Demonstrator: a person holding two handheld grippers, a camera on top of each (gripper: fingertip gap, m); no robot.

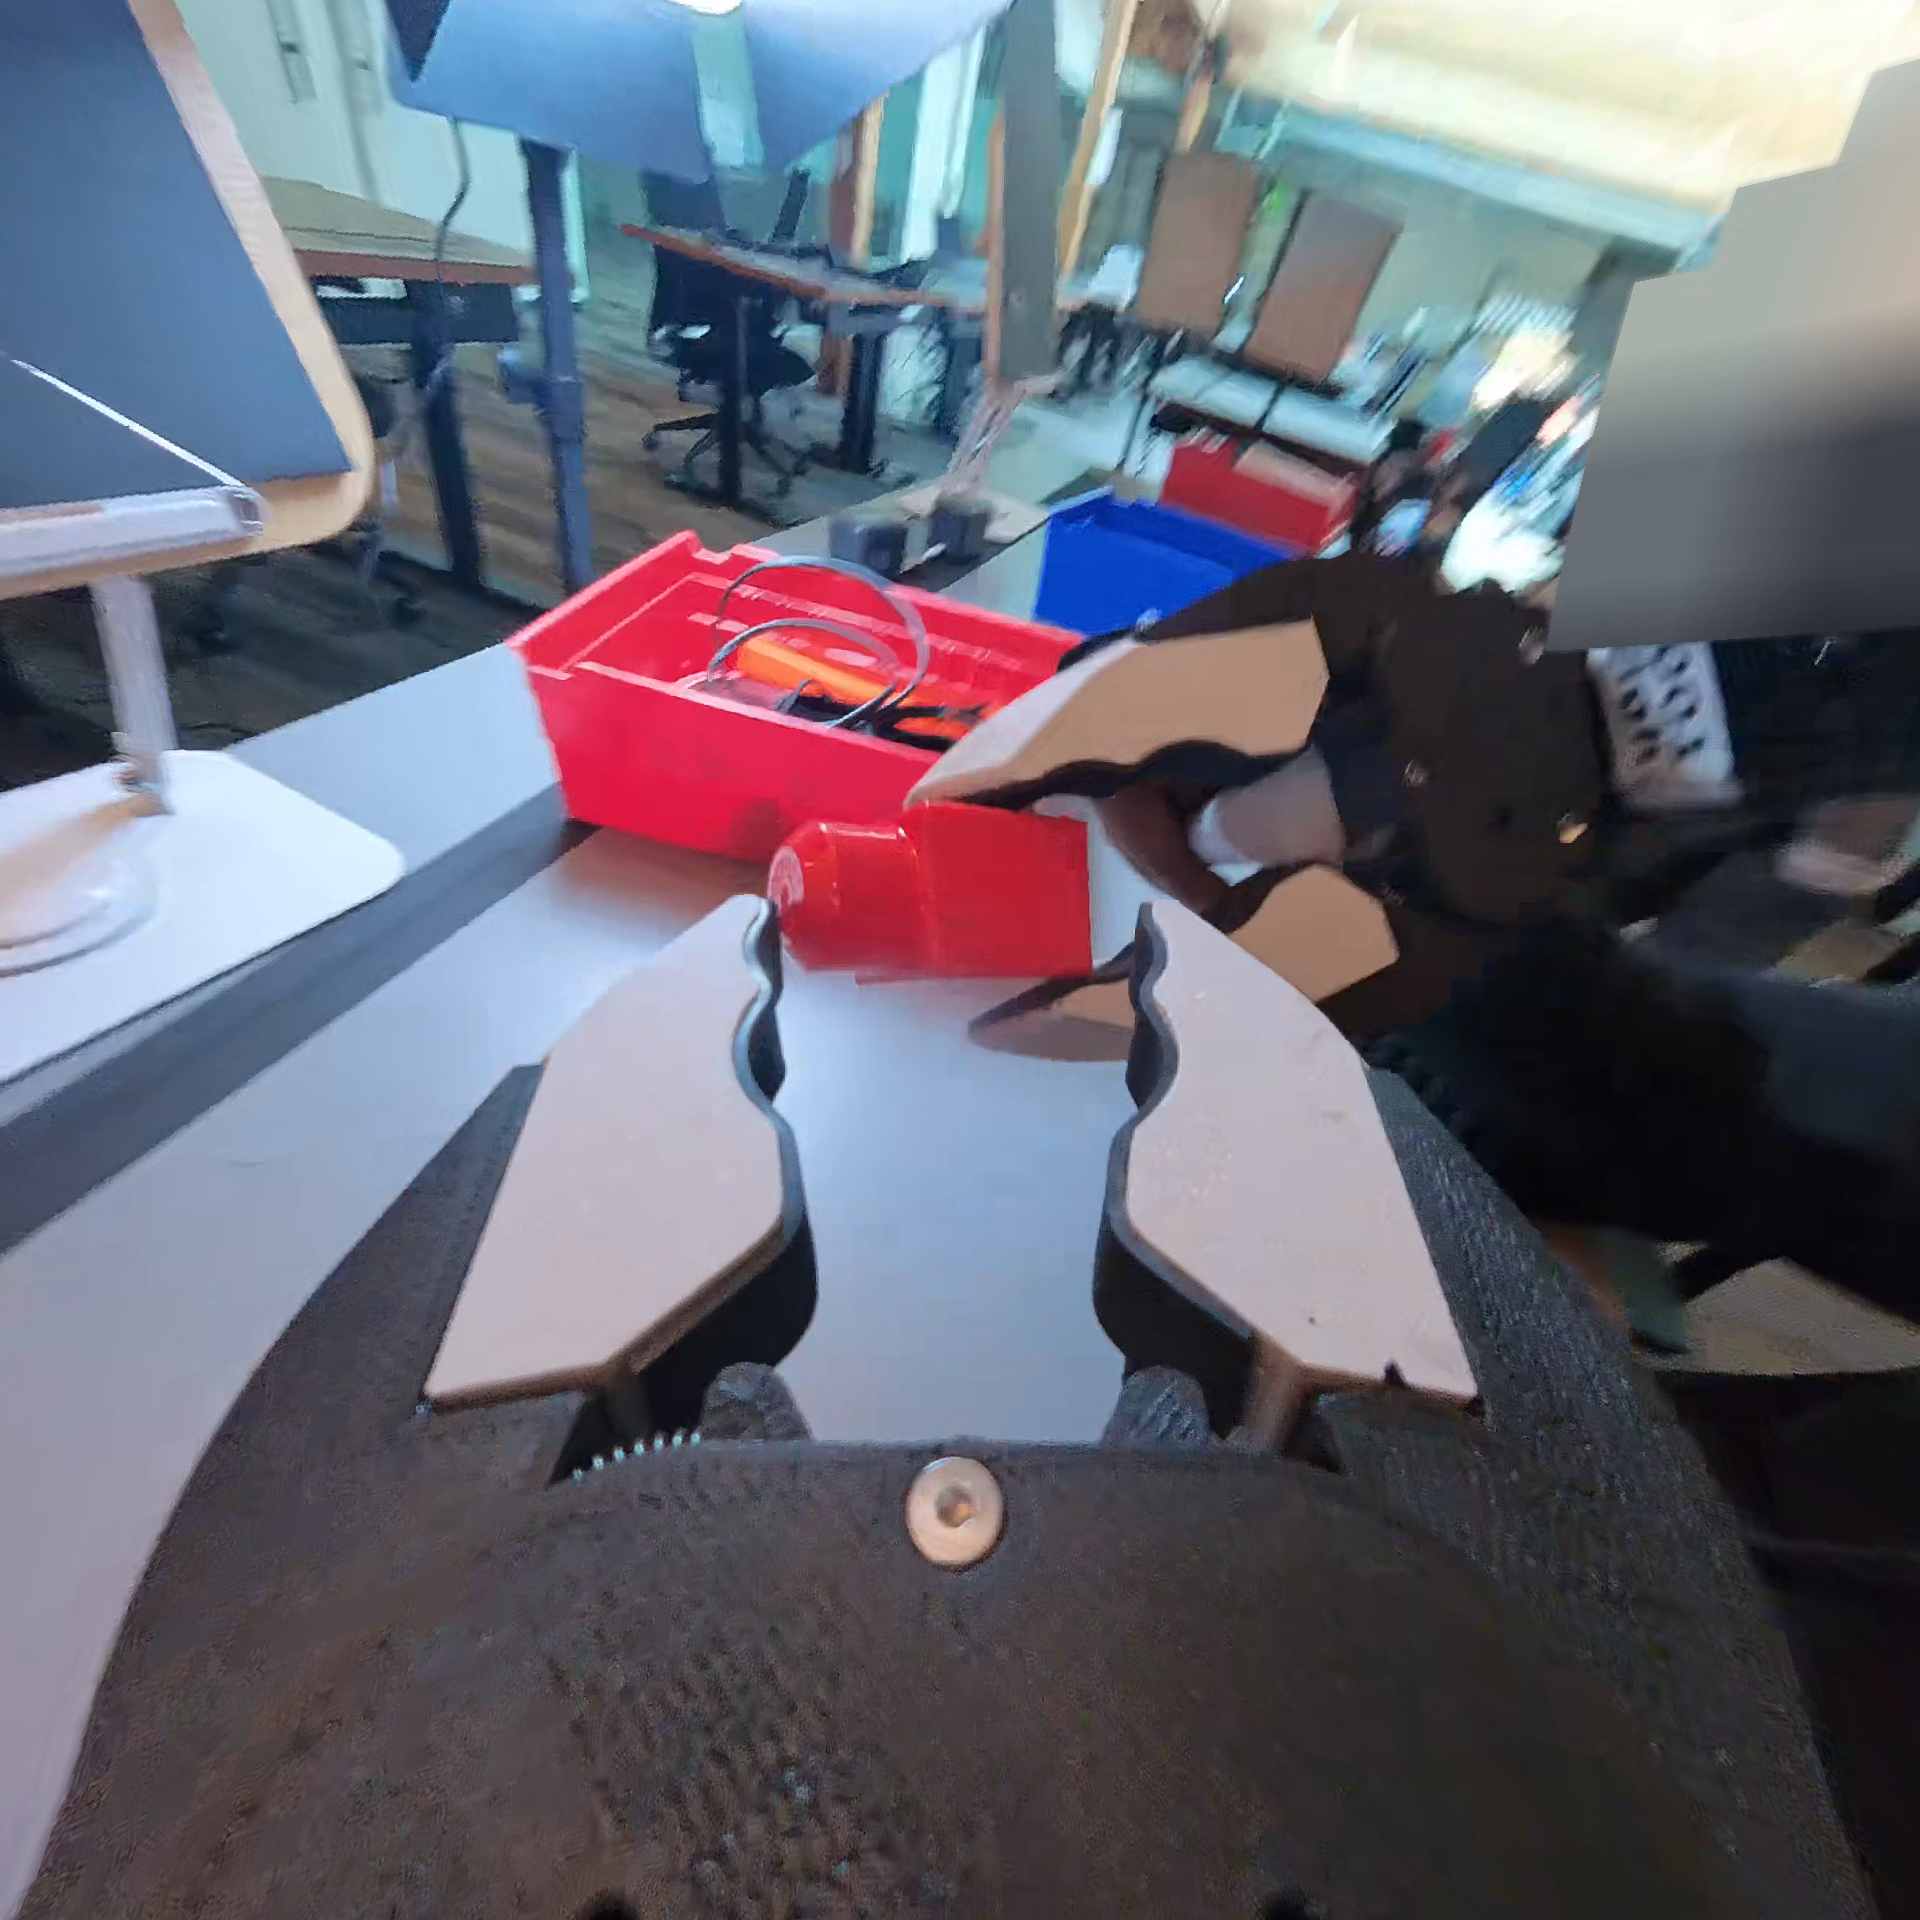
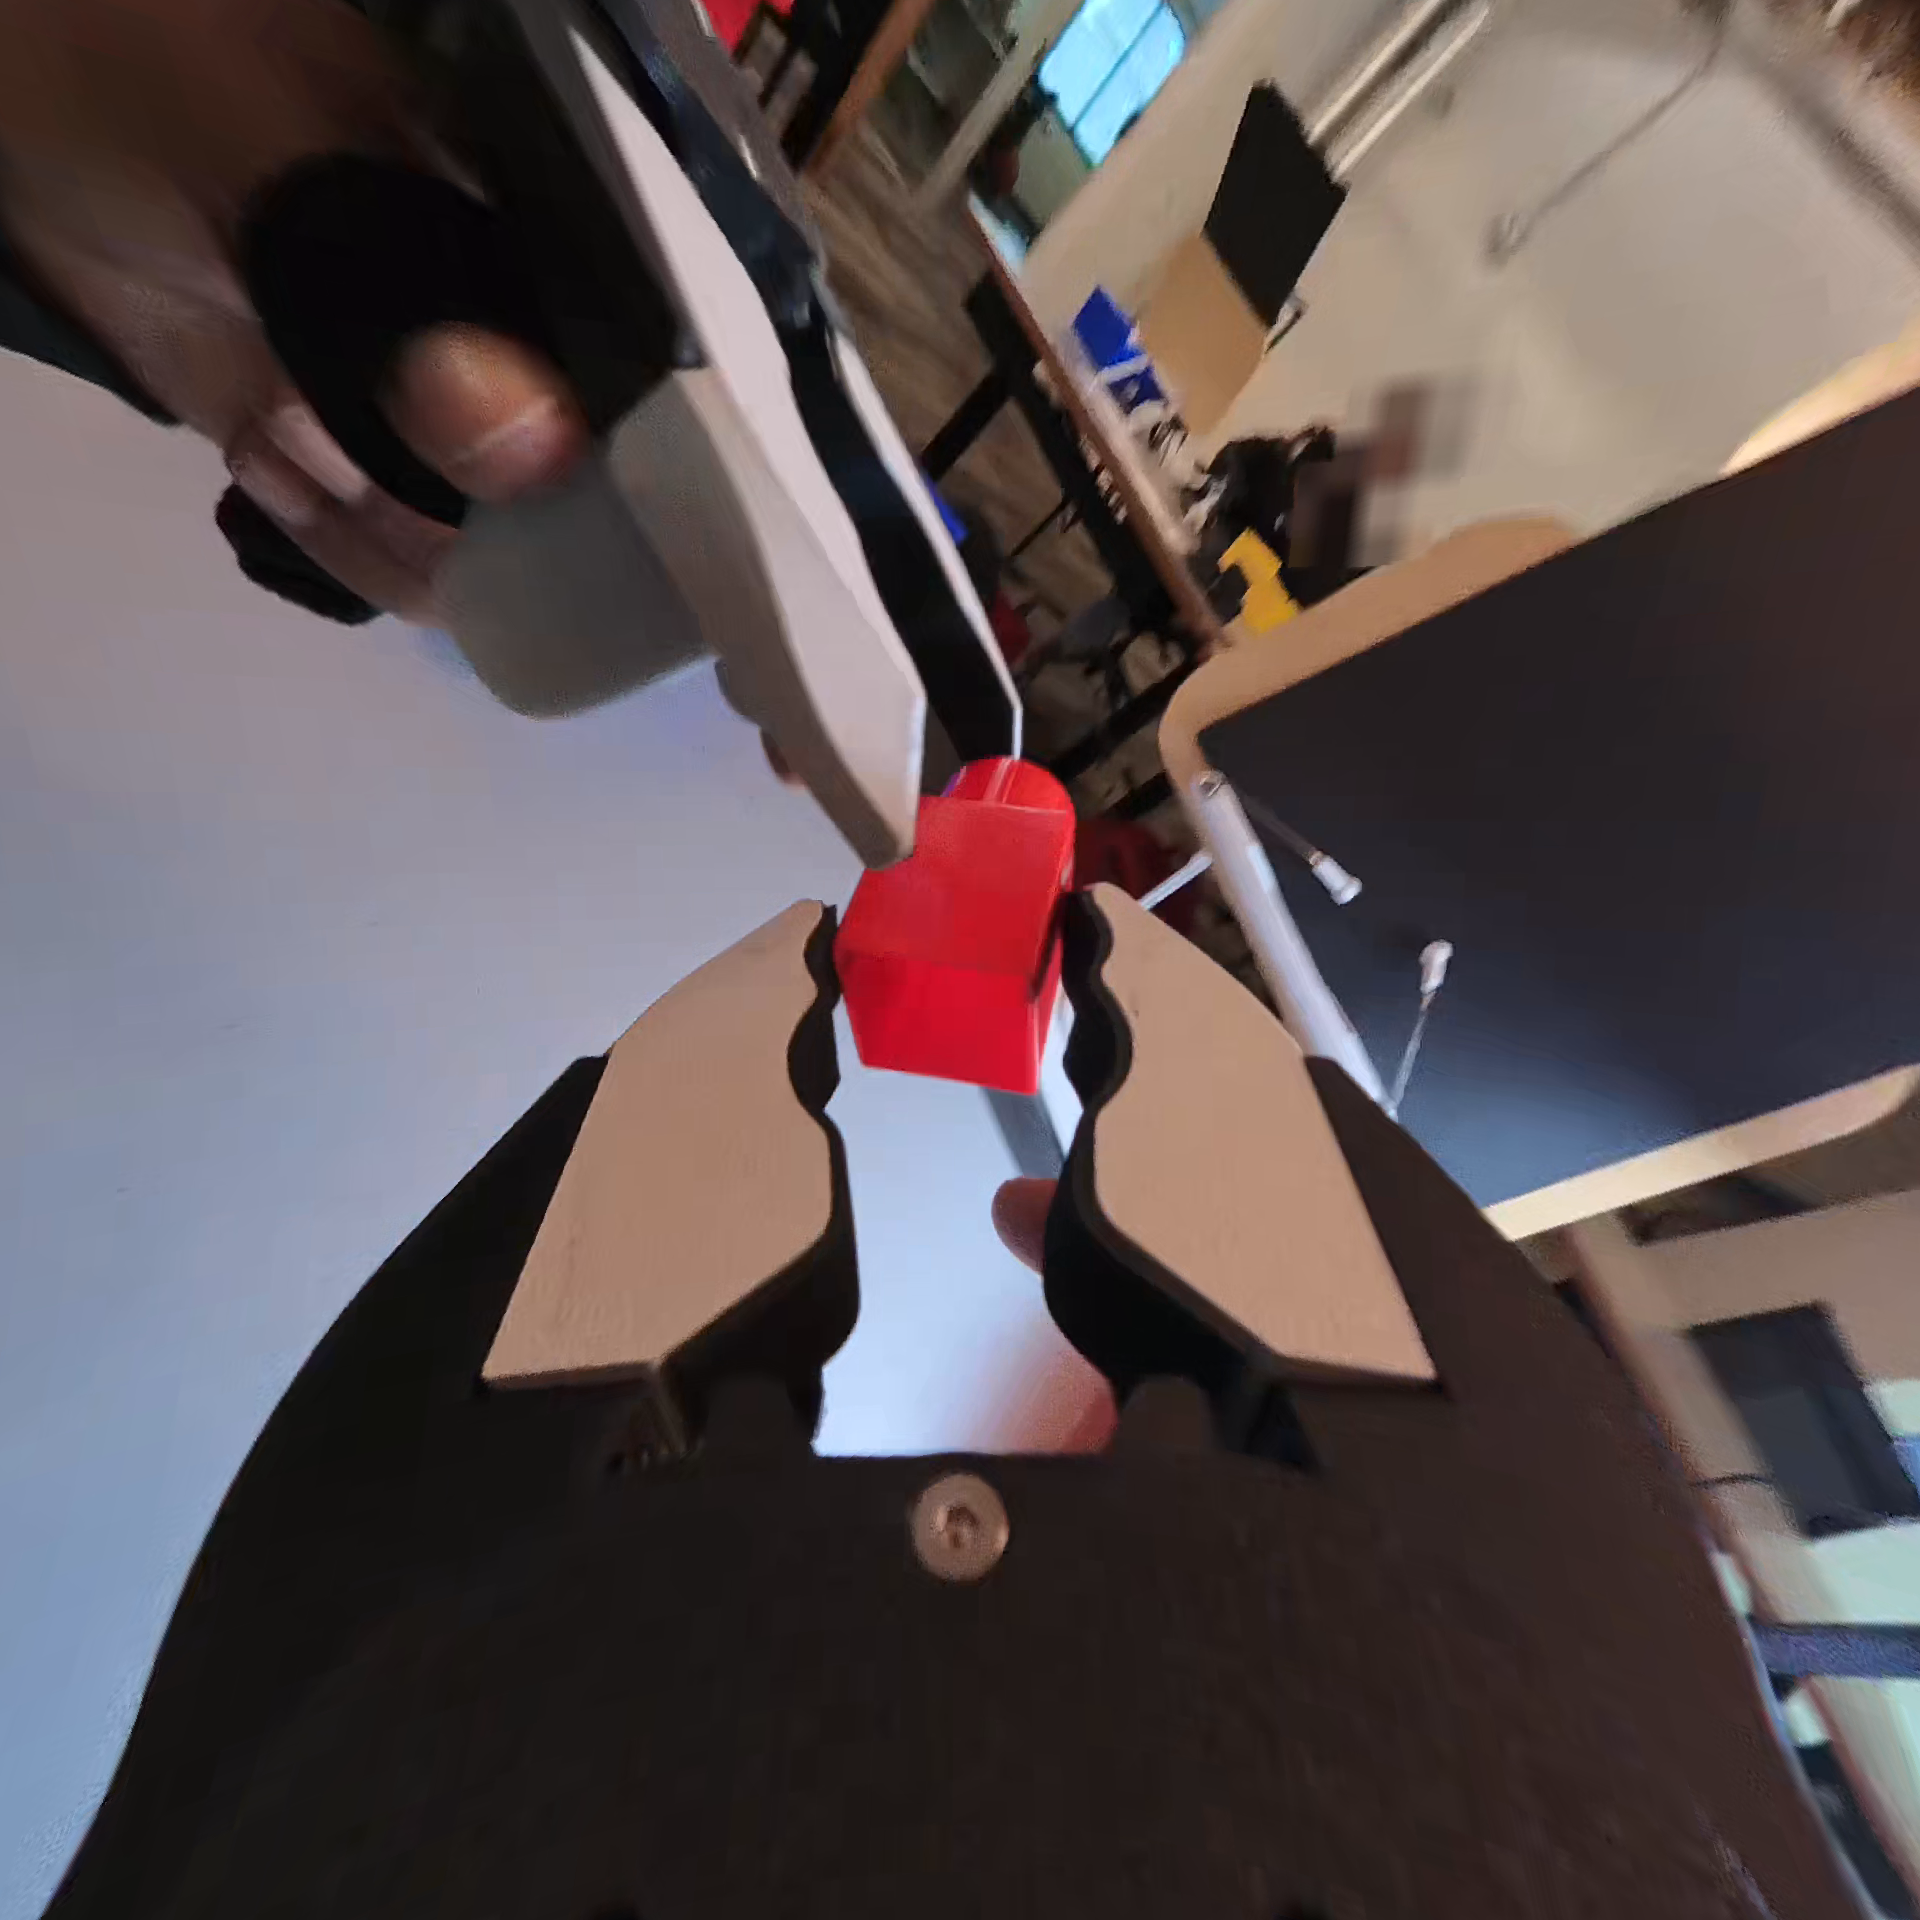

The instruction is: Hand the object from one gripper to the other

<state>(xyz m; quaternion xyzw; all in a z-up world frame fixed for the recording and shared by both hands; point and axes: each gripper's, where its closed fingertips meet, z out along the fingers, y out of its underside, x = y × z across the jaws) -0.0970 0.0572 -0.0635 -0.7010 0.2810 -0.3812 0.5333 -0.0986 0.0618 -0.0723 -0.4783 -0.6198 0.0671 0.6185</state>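
The red block [image 2: 961, 961] sits pinched in my right gripper [image 2: 951, 935]; my left gripper [image 1: 951, 940], spread wide and empty, hasn't taken it.

Open-plan office, standing desks [image 1: 790, 275], swivel chairs [image 1: 727, 343], monitor [image 1: 156, 260], parts bins [image 1: 1132, 561]

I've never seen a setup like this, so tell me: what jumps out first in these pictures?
A bright red block held in mid-air draws the eye: the right tool is clamped on its square end, while the left tool stands open right by its rounded end. Behind it on the grey table sits a red bin with black cables and something orange inside, with a blue bin farther back.
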